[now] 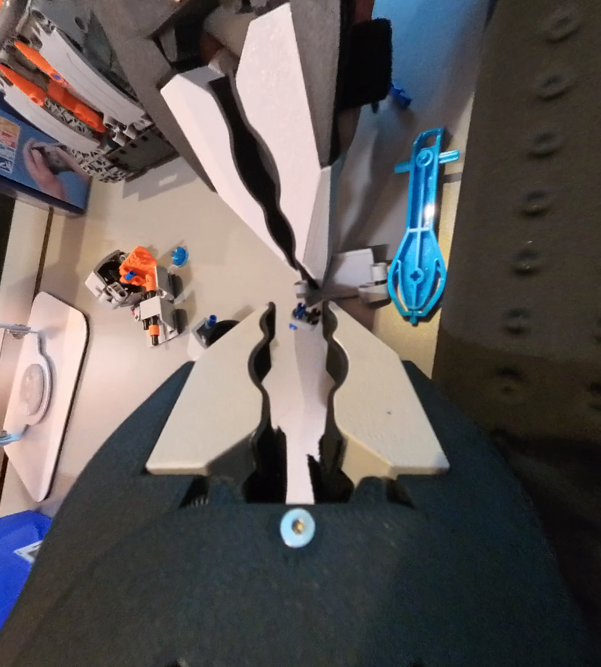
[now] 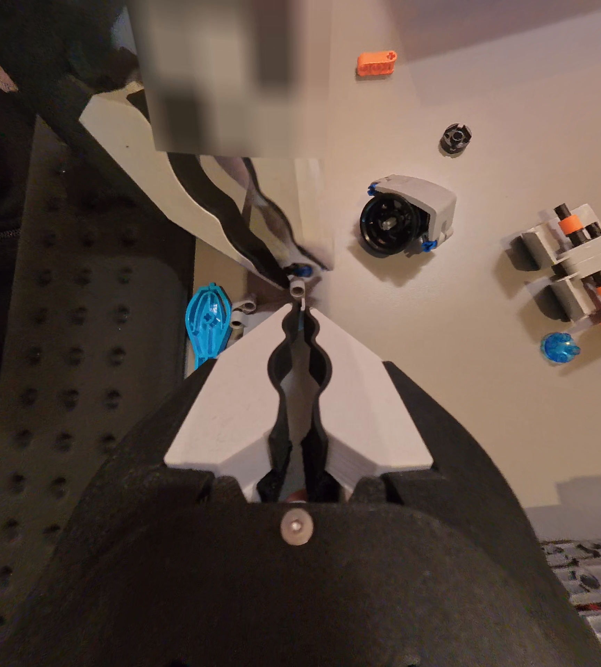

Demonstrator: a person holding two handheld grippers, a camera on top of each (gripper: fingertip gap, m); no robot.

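Observation:
My left gripper (image 1: 299, 308) is shut on a small grey brick piece with blue pins (image 1: 304, 318), held just above the pale table. My right gripper (image 2: 299, 306) is shut on a small light-grey connector (image 2: 297, 288). The two grippers meet tip to tip, so the two pieces touch or nearly touch. In the left wrist view the right gripper (image 1: 308, 283) comes in from above. In the right wrist view the left gripper (image 2: 300, 272) comes in from the upper left with its blue-pinned piece (image 2: 301, 269). A blurred patch hides its upper part.
A translucent blue blade (image 1: 418, 231) and grey connectors (image 1: 363, 270) lie beside a black perforated board (image 1: 544, 252). A grey-and-orange assembly (image 2: 580, 260), a wheel with grey fender (image 2: 403, 220), a blue round stud (image 2: 558, 348), an orange beam (image 2: 376, 63) and a black round piece (image 2: 455, 137) lie on the table. A blue box (image 1: 21, 151) stands far left. Only a small space, under 4 cm, lies between the two pairs of fingers.

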